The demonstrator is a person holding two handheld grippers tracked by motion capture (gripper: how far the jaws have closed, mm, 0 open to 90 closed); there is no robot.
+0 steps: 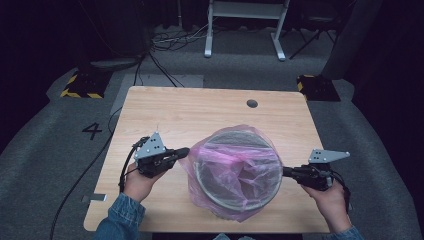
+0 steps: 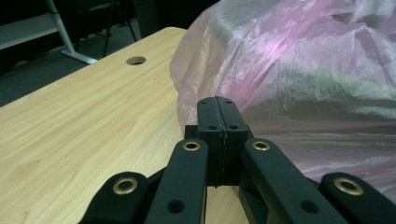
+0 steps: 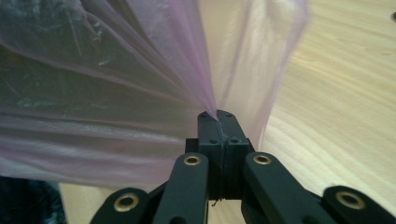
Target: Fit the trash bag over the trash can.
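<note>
A pink plastic bag (image 1: 227, 167) lines a round grey bin (image 1: 239, 133) standing on the wooden table (image 1: 165, 115), right of centre. Its film is draped over the rim and down the outside. My right gripper (image 1: 286, 171) is at the bin's right side, shut on a pinch of the bag (image 3: 140, 88); the film fans out taut from the jaw tips (image 3: 217, 114). My left gripper (image 1: 183, 152) lies at the bin's left side with its jaws shut (image 2: 217, 100). The bag (image 2: 299, 79) is right behind them, and no film shows between the jaws.
A round cable hole (image 1: 252, 103) sits in the table near its far edge, also seen from the left gripper (image 2: 136, 60). Beyond the table are floor cables (image 1: 165, 42), a white desk frame (image 1: 245, 30) and yellow-black blocks (image 1: 82, 85). The table's left half is bare wood.
</note>
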